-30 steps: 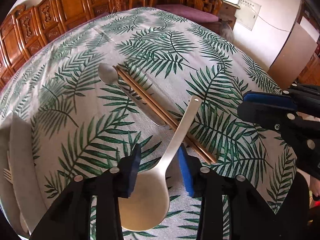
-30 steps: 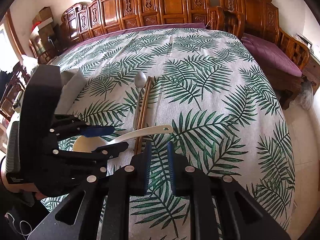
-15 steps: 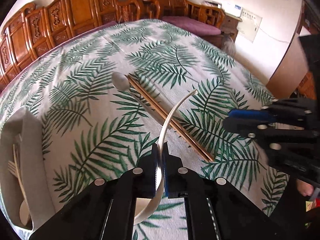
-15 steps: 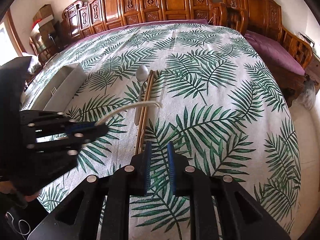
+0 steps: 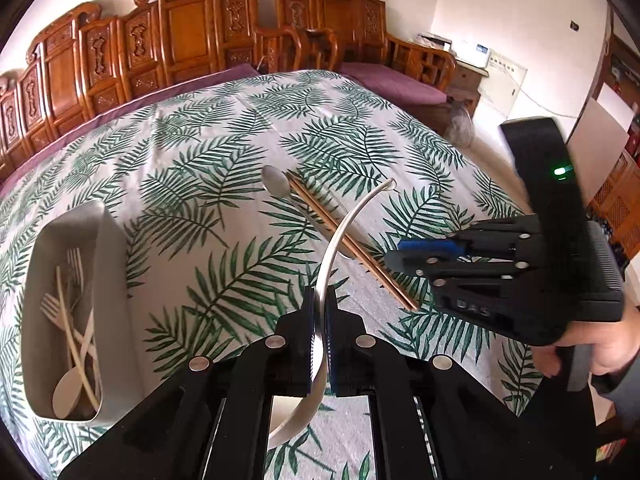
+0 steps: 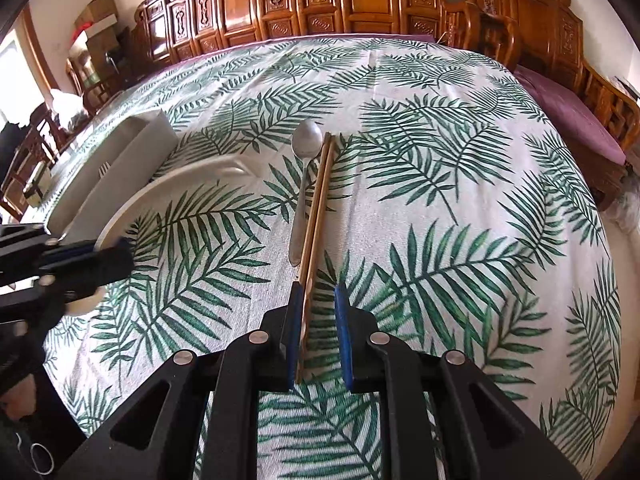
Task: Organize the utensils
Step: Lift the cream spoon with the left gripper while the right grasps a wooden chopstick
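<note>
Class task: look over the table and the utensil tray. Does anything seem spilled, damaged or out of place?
Nothing is spilled or damaged. A metal spoon and wooden chopsticks lie loose on the tablecloth, outside the grey tray holding the forks. The left hand-held gripper grips a white spoon.

metal spoon (image 6: 306, 176) left of chopsticks (image 6: 316, 208) — touching

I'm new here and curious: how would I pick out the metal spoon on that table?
Start at the leaf-print tablecloth. In its middle lies a pair of brown chopsticks. The metal spoon lies alongside them, touching, and is the only shiny grey utensil: the white spoon is held in the air.
</note>
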`<state>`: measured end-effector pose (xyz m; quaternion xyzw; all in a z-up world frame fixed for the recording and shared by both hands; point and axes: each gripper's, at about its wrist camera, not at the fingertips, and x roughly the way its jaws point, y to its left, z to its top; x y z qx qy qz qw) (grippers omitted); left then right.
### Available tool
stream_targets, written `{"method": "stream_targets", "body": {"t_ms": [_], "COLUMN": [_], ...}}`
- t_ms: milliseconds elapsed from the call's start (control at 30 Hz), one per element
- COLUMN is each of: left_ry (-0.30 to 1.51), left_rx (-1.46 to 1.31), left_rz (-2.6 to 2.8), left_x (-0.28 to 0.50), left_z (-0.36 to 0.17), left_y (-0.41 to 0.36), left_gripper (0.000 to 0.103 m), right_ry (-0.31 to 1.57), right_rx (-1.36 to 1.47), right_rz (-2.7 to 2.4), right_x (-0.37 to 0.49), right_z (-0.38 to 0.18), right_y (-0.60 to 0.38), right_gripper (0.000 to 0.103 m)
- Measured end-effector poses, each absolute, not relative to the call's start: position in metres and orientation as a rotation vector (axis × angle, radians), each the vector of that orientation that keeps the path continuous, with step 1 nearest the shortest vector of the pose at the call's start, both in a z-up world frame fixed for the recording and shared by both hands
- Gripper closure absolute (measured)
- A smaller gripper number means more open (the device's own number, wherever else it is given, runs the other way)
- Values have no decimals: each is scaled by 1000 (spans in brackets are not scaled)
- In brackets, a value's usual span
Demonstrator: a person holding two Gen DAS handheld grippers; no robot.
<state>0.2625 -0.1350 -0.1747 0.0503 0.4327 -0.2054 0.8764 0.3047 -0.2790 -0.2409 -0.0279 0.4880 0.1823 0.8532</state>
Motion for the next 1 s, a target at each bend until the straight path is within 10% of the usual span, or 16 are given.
{"method": "stream_targets", "body": {"t_ms": [1000], "left_ry": [891], "left_rx": [87], "left_rz": [-397], "left_x": [249], "left_z": [-163], "left_y": [-112], "left_gripper": [99], "right_ry": [1019], "right_rx": [-160], "right_rz": [311], "right_x": [332], "right_z": [-258], "right_y": [-268], "right_gripper": [97]}}
